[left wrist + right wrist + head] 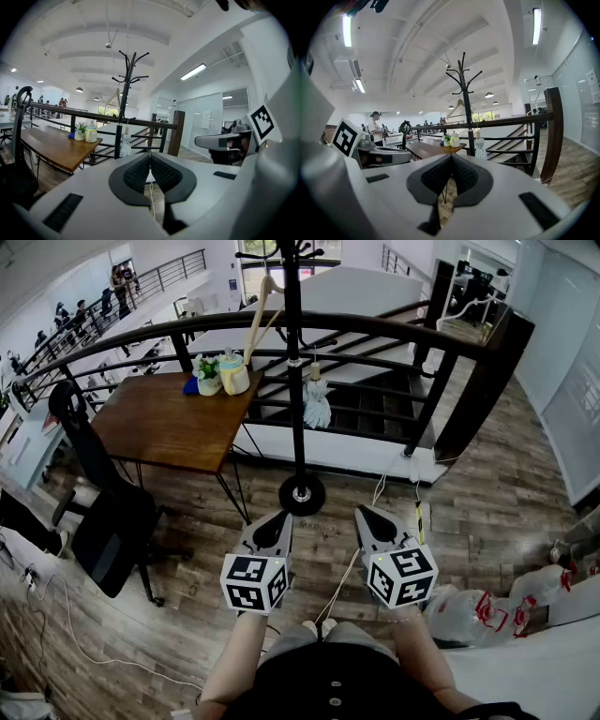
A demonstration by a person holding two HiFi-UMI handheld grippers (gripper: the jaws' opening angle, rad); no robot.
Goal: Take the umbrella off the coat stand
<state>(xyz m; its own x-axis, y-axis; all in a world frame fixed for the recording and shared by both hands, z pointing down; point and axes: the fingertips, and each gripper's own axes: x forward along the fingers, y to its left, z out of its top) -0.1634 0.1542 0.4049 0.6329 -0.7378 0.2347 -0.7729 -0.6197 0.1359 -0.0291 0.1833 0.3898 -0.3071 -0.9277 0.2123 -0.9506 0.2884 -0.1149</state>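
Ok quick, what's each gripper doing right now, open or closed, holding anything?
White left gripper: closed, holding nothing.
White right gripper: closed, holding nothing.

No word, brand or number could be read. The cubes on the left gripper (pixel 280 515) and right gripper (pixel 362 510) bore only black-and-white square markers. A sheet (pixel 206 119) on the glass wall (pixel 213 140) was too small to read.

You have 1 stand (pixel 294 381) | 1 umbrella (pixel 317 401) | 1 hanger (pixel 258 320) | 1 table (pixel 159 427) | 1 chair (pixel 108 521) | 1 jar (pixel 233 373) | 1 plant (pixel 208 374) | left gripper (pixel 272 519) + right gripper (pixel 367 514) = 2
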